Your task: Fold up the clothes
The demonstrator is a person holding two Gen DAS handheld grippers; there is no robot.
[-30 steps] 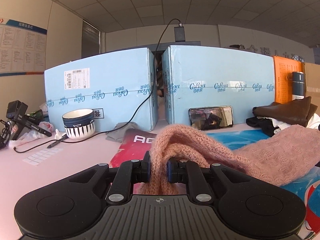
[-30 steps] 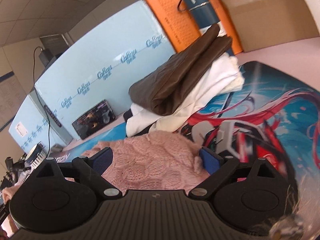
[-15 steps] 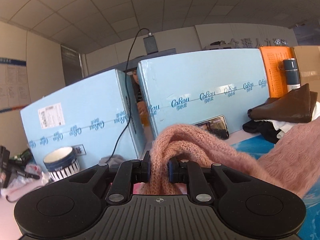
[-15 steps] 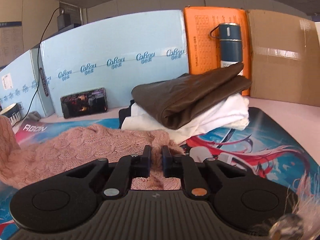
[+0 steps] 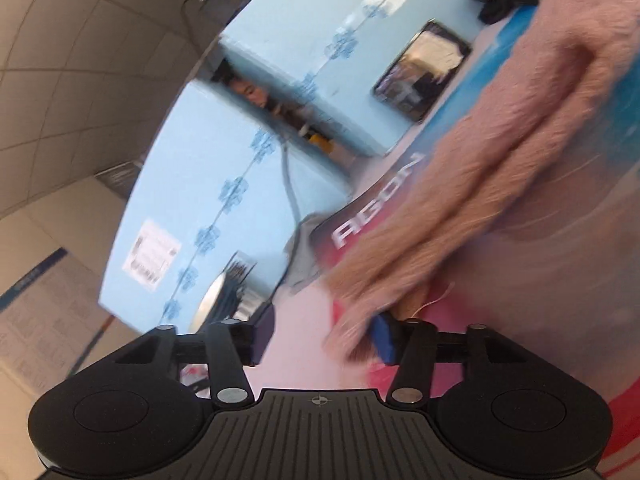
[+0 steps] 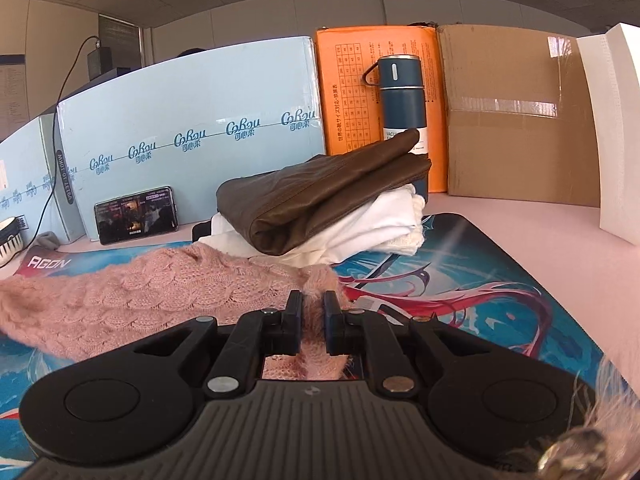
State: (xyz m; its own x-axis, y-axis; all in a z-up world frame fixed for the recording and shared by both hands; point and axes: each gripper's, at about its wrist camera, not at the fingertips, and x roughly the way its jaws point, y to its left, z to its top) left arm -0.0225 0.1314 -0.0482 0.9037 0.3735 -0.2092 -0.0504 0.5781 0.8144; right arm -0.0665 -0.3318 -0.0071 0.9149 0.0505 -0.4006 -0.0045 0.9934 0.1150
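**Pink knit pinched on the right, loose on the left**

The right gripper (image 6: 312, 322) pinches a fold of the fuzzy pink cable-knit sweater (image 6: 160, 292), which lies across the printed blue-and-red desk mat (image 6: 480, 280). The left gripper (image 5: 320, 340) stands spread, and a fuzzy strip of the sweater (image 5: 480, 168) brushes its right blue pad. Behind the sweater, at the mat's back edge, a smooth folded brown garment (image 6: 320, 196) tops a soft white folded one (image 6: 368, 228). Beyond rise pale blue cartons (image 6: 192, 112) and a dark blue flask (image 6: 402, 96).

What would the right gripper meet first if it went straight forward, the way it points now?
The right gripper is already shut on the pink sweater. Straight ahead, it would probably meet the stack of folded clothes, the brown garment topping it, though depth is unclear.
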